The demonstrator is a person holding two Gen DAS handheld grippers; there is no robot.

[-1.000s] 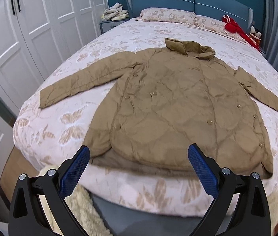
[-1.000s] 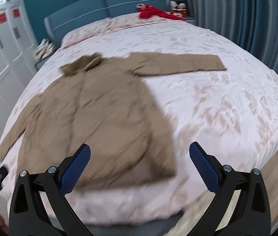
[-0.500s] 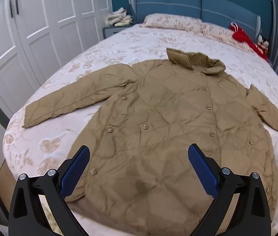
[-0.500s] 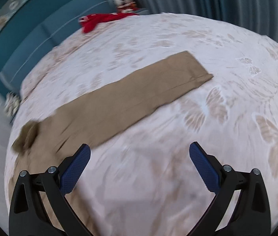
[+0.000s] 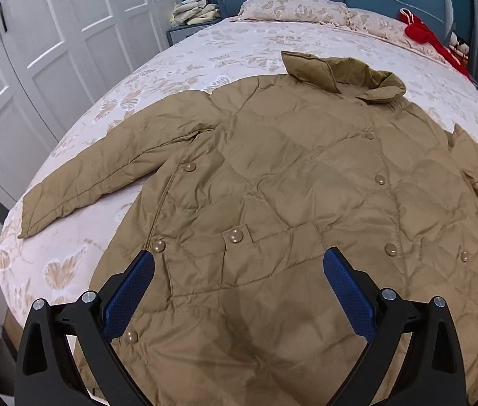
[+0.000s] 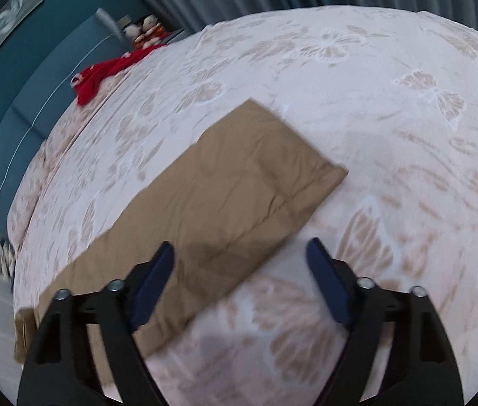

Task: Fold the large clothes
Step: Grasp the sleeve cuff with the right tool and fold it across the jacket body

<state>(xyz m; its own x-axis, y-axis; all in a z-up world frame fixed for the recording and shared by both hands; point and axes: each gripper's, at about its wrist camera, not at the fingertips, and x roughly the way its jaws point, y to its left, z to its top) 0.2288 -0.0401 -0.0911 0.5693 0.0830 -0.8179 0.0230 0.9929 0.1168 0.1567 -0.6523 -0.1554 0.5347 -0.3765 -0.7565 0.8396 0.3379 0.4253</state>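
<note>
Bedspread (image 5: 205, 44) with a pale butterfly print covers the bed, white wardrobes (image 5: 52, 50) alongside. Spread flat on it lies the tan coat (image 5: 289, 186). Left gripper (image 5: 239, 291) hovers over its hem, jaws apart. Right gripper (image 6: 239, 280), jaws apart, hangs above the sleeve (image 6: 225, 199), whose cuff only the right view shows.

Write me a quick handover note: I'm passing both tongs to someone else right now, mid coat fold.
Left tongs: open, empty, above the coat's lower front.
Right tongs: open, empty, over one sleeve near its cuff; this view is blurred.
Tan quilted coat: spread flat, front up, on the floral bedspread, collar toward the headboard, both sleeves stretched outward.
Done: coat laid out.
Left: every fold; probably start by bringing that sleeve across the body.
</note>
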